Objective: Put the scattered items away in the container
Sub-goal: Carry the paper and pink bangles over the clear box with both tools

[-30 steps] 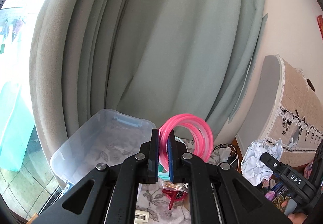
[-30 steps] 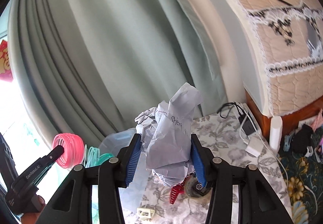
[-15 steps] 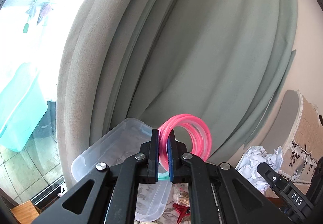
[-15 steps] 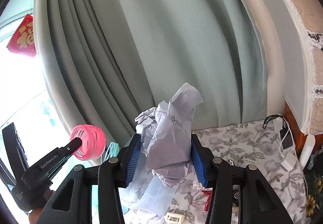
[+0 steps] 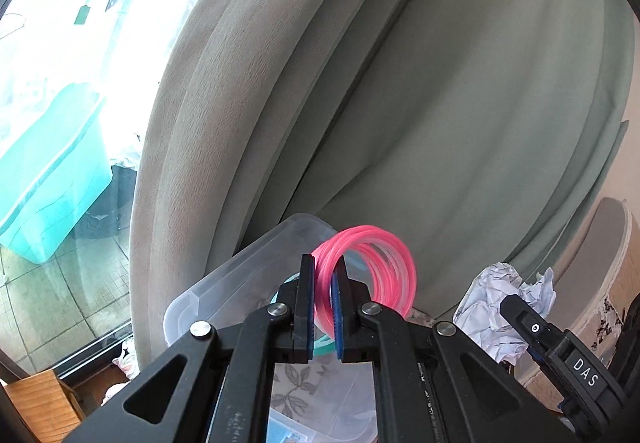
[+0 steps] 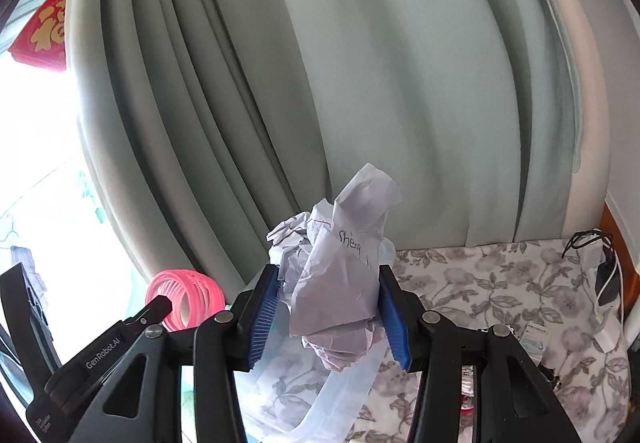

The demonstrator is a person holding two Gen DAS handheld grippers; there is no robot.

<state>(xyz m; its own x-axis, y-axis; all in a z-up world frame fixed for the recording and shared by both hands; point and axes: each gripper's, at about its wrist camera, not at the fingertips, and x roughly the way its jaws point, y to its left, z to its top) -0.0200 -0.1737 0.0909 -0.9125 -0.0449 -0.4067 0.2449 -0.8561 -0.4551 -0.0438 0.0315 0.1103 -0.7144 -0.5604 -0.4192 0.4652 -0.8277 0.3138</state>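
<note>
My left gripper (image 5: pixel 323 283) is shut on a bunch of pink plastic rings (image 5: pixel 370 275), held up over the clear plastic container (image 5: pixel 240 283); a teal ring (image 5: pixel 322 345) hangs just under the fingers. My right gripper (image 6: pixel 328 303) is shut on a crumpled ball of white paper (image 6: pixel 340 275) with handwriting, above the container's near rim (image 6: pixel 344 387). The right wrist view shows the left gripper (image 6: pixel 162 305) with the pink rings (image 6: pixel 188 293) at lower left. In the left wrist view the paper ball (image 5: pixel 500 307) and the right gripper's finger (image 5: pixel 560 347) appear at right.
A grey-green curtain (image 5: pixel 400 103) hangs close behind the container. The table wears a floral cloth (image 6: pixel 500 291), with a charger and cables (image 6: pixel 600 275) at the right edge. A window (image 5: pixel 60 103) shows a teal bin outside. A wooden stool corner (image 5: pixel 36 407) sits low left.
Both grippers have swung left toward the clear container, each keeping its load. The covered appliance has slid out of the right wrist view, and the small items on the cloth have dropped from sight.
</note>
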